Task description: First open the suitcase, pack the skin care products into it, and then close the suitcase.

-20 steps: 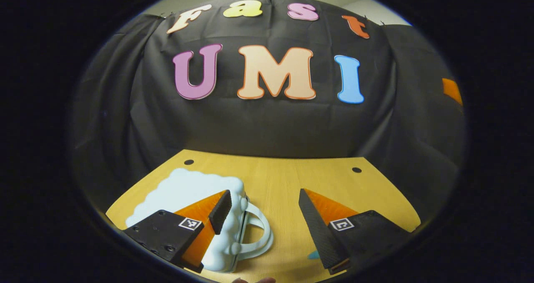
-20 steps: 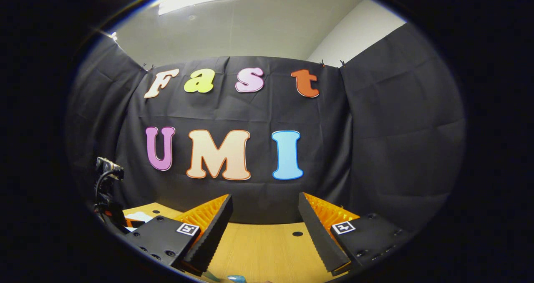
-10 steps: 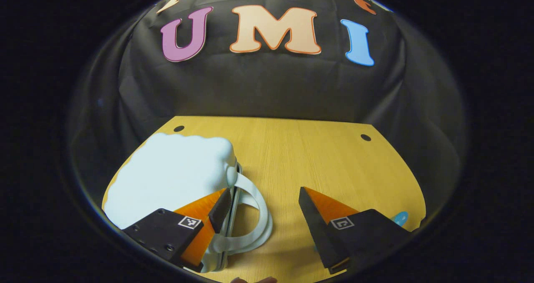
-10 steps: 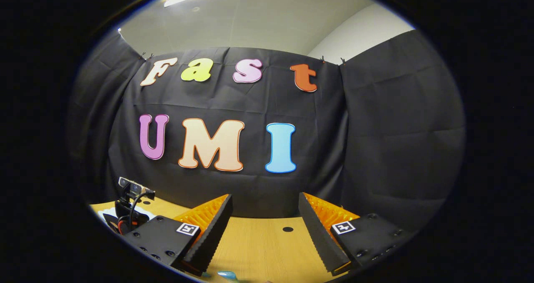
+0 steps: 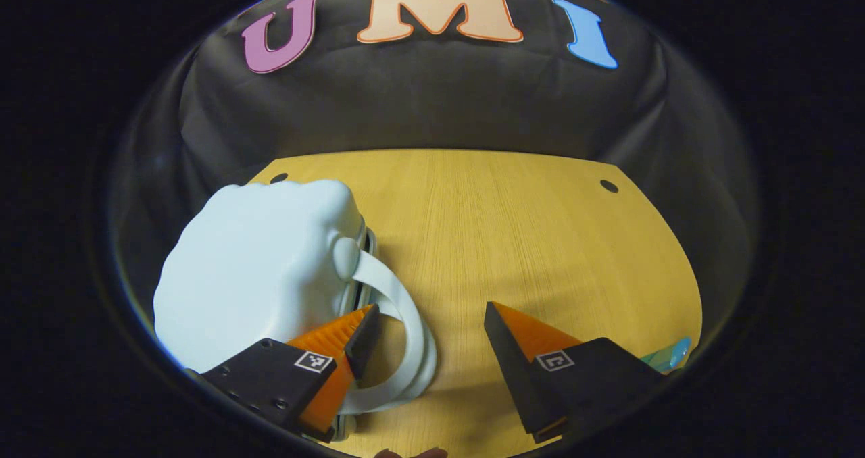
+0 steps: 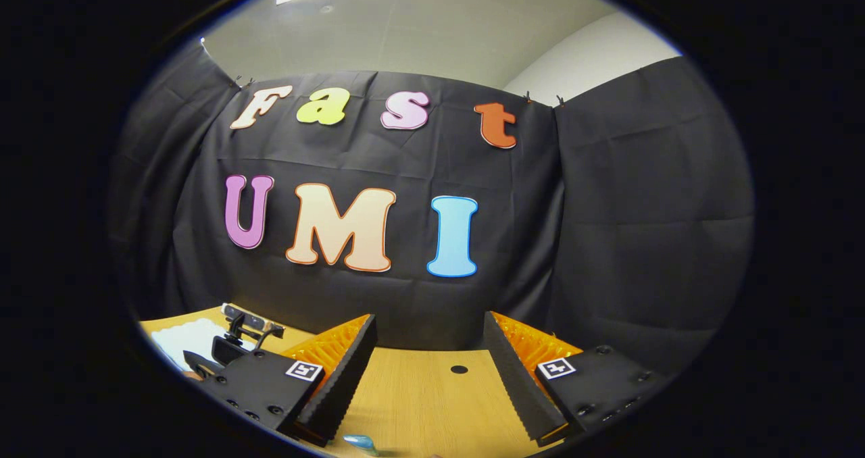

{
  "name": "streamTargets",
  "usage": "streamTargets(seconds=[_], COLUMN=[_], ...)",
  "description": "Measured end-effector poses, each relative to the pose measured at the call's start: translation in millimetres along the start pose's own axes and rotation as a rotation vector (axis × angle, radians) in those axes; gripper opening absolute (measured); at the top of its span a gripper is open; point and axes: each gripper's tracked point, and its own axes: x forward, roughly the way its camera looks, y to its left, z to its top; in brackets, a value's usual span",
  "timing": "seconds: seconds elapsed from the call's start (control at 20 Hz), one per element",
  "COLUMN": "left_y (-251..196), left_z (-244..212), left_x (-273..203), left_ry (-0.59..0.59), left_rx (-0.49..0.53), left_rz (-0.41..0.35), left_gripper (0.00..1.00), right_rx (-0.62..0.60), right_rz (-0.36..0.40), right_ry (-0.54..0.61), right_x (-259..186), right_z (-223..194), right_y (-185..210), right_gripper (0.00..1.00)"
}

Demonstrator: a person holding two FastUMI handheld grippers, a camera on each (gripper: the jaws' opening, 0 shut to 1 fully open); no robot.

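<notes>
Left gripper [image 5: 426, 323] open, poised low over desk [image 5: 513, 228]; suitcase [image 5: 257, 269] at 9 o'clock, closed, lying flat, handle [image 5: 405, 323] looping toward 6 o'clock around one fingertip [image 5: 361, 329]. Right gripper [image 6: 429, 370] open, empty, held well above desk; bluish product [image 6: 358, 441] at 6 o'clock, another sliver [image 5: 669, 353] at 4 o'clock in left gripper view. Likely risks: fingertip snagging handle and dragging the light case instead of lifting the lid; case sliding toward desk edge at 8 o'clock; rounded shell slipping from pinch; products nudged off near edge.
</notes>
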Motion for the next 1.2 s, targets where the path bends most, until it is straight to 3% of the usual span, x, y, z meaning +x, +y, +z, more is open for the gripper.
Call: streamTargets(seconds=[0.15,0.25,0.35,0.45,0.55,0.7,0.95,1.2], left_y=[-3,-12,-4,10,8,8,6,5], left_z=[-10,-16,-17,-14,-18,-14,-1,26], left_x=[14,19,19,16,15,9,-12,-46], left_ry=[0.049,0.083,0.084,0.082,0.119,0.13,0.082,0.028], left_rx=[-0.003,-0.014,-0.007,0.005,-0.009,-0.051,-0.028,-0.01], left_rz=[-0.022,-0.076,-0.053,-0.012,-0.054,-0.085,-0.07,-0.115], left_gripper=[0.95,0.92,0.73,0.44,0.14,0.07,0.0,0.0], right_rx=[-0.012,-0.014,-0.011,-0.004,0.002,0.012,0.033,0.057], right_rz=[-0.003,-0.009,-0.016,-0.021,-0.021,-0.011,0.019,0.052], right_ry=[-0.005,-0.008,-0.011,-0.015,-0.022,-0.034,-0.047,-0.046], right_x=[0,-1,-1,-3,-3,-5,-7,-7], right_z=[-1,-2,-2,-1,0,2,2,0], right_y=[-3,-7,-10,-12,-13,-9,0,14], right_gripper=[1.0,0.99,0.99,0.99,0.99,0.99,0.99,0.99])
